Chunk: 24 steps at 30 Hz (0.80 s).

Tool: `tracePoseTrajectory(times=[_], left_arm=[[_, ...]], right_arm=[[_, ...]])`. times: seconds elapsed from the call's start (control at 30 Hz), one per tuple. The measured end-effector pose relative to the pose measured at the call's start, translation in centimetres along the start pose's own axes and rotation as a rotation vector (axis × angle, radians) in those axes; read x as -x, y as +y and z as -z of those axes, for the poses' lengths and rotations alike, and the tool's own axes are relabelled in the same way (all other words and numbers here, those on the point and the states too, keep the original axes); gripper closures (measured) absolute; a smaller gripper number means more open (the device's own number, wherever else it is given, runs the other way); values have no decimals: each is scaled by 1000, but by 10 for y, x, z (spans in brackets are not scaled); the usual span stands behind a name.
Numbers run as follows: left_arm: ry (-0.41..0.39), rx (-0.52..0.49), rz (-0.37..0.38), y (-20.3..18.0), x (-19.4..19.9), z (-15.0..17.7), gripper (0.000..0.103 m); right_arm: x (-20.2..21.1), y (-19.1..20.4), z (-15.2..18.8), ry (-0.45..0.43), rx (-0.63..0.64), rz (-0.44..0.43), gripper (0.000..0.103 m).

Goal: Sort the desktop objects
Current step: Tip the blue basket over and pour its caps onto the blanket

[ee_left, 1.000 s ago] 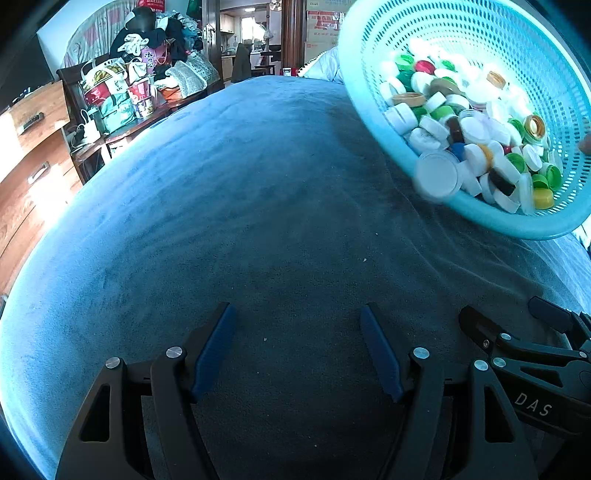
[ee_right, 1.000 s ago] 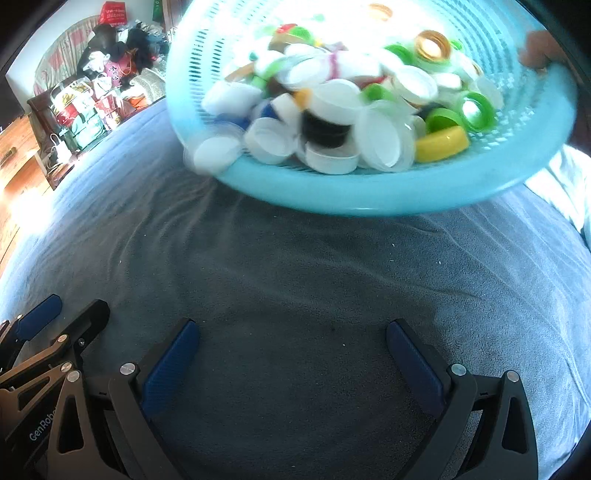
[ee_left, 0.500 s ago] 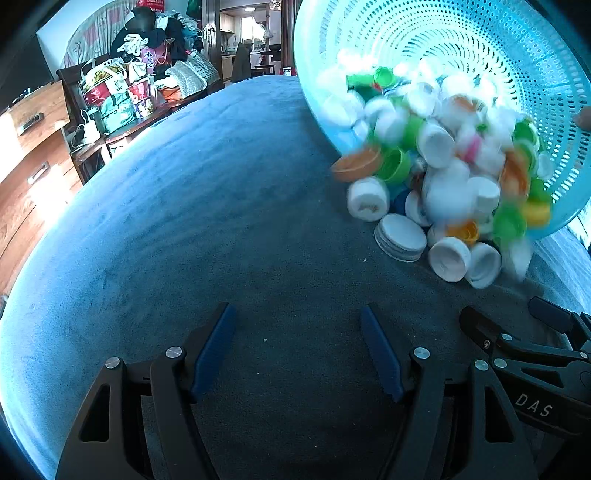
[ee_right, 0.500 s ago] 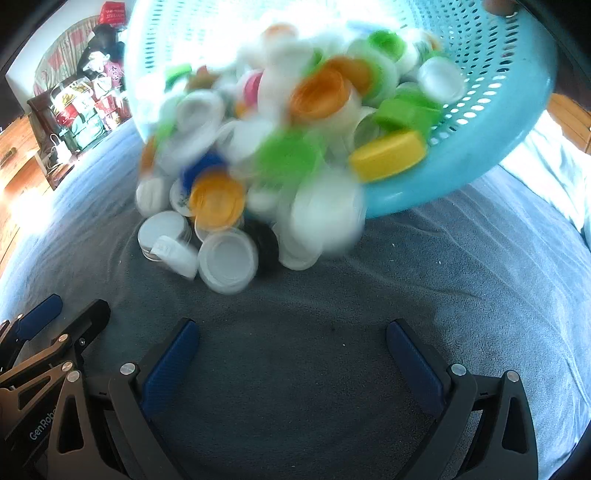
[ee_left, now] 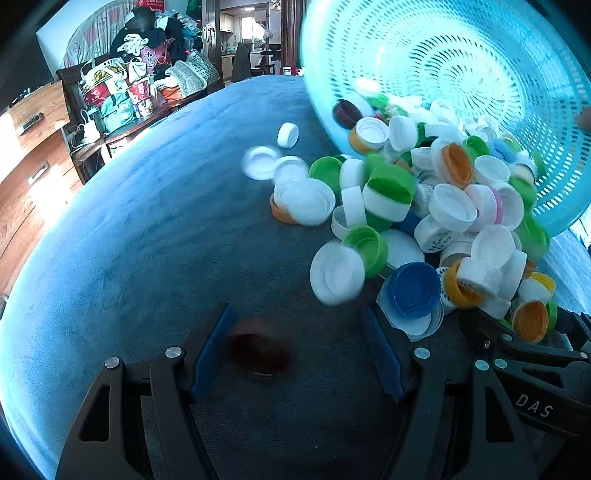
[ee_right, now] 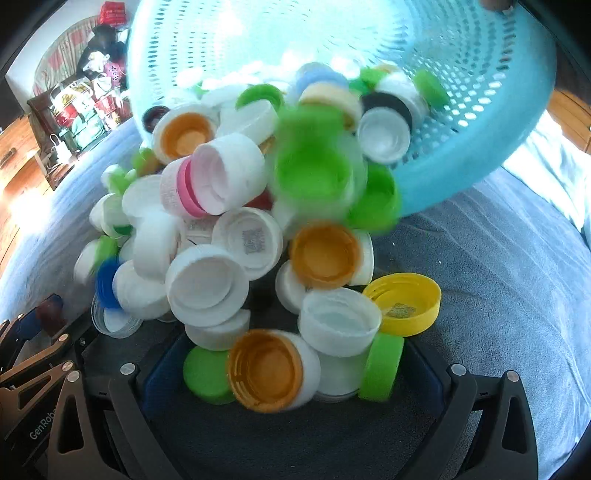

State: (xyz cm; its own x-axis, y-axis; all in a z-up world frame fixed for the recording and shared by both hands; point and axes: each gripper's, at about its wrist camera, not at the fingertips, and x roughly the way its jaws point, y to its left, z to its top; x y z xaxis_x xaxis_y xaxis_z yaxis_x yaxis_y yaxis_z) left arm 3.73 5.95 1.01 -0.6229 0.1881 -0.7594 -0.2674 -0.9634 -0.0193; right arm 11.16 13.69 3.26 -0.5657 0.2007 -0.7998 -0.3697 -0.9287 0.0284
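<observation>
A turquoise perforated basket (ee_left: pixel 461 66) is tipped steeply over the blue cloth, held by a hand at its rim (ee_right: pixel 495 4). Many bottle caps (ee_left: pixel 424 206), white, green, orange, blue and yellow, spill out of it into a heap (ee_right: pixel 236 258) on the cloth. My left gripper (ee_left: pixel 299 347) rests open on the cloth; a blurred dark brown cap (ee_left: pixel 260 349) lies between its fingers. My right gripper (ee_right: pixel 288 369) is open; several caps, one orange (ee_right: pixel 266 369) and one green (ee_right: pixel 382 365), have rolled between its fingers. The basket also fills the top of the right wrist view (ee_right: pixel 461 122).
The blue cloth (ee_left: pixel 129 240) covers a rounded surface. A wooden cabinet (ee_left: pixel 26 147) and a cluttered shelf of bags (ee_left: pixel 122 88) stand at the far left. A few white caps (ee_left: pixel 288 134) lie apart from the heap.
The basket has tipped further and most caps have poured onto the cloth, rolling toward both grippers. A dark cap has come between the left fingers. Neither gripper has moved.
</observation>
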Motion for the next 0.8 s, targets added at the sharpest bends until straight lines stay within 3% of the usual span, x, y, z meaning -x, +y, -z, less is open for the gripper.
tracePoseTrajectory(times=[0.8], left_arm=[[0, -1, 0, 1, 0, 0, 38]], right_arm=[[0, 1, -3, -1, 0, 1, 0]])
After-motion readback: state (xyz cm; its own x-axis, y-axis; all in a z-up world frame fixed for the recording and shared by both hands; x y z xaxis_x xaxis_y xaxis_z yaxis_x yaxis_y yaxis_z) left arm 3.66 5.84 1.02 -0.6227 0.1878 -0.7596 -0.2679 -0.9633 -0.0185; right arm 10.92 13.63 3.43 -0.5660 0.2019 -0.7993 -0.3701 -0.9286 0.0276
